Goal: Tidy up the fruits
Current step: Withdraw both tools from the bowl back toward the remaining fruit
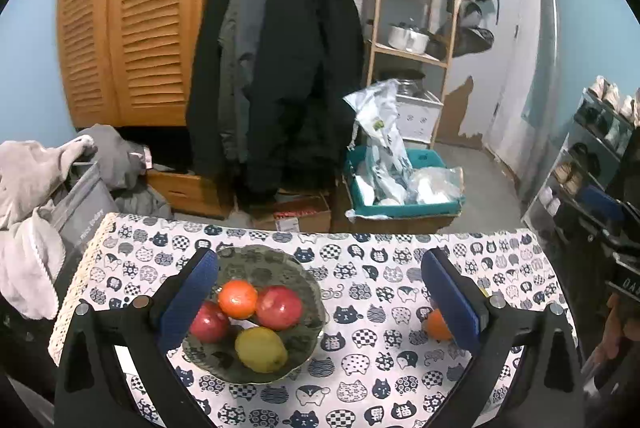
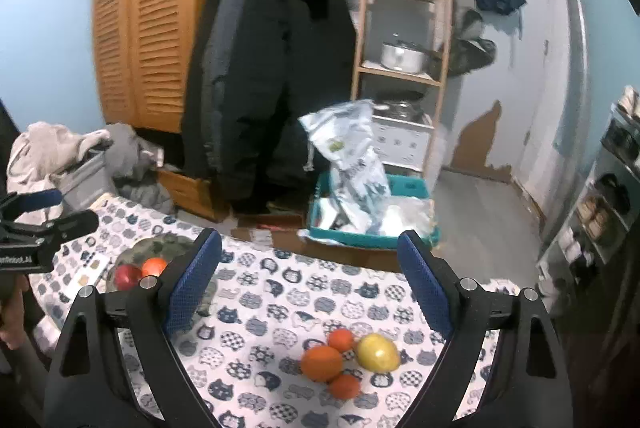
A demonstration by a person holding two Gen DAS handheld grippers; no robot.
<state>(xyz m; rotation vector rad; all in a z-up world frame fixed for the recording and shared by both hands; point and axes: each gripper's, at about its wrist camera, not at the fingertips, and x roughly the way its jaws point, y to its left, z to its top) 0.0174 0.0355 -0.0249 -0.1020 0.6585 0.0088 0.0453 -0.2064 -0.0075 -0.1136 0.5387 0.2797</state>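
A: Where is the fruit lying?
B: Four pieces are sitting in the bowl (image 1: 256, 260), four on the cloth (image 2: 280, 308).
A: And the grippers?
B: Left gripper (image 1: 320, 292) and right gripper (image 2: 310, 284) are both standing apart, holding nothing.

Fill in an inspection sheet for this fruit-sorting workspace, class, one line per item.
Surface: table under a cat-print cloth.
Job's things: glass bowl holds two red apples, an orange and a lemon; loose on the cloth lie a big orange, two small oranges and a second lemon.
Clutter: nothing seen on the cloth.
Grippers: left claw open, empty; right claw open, empty.
Cables: nothing seen.
Surroundings: hanging coats, wooden shelf, teal crate, laundry.
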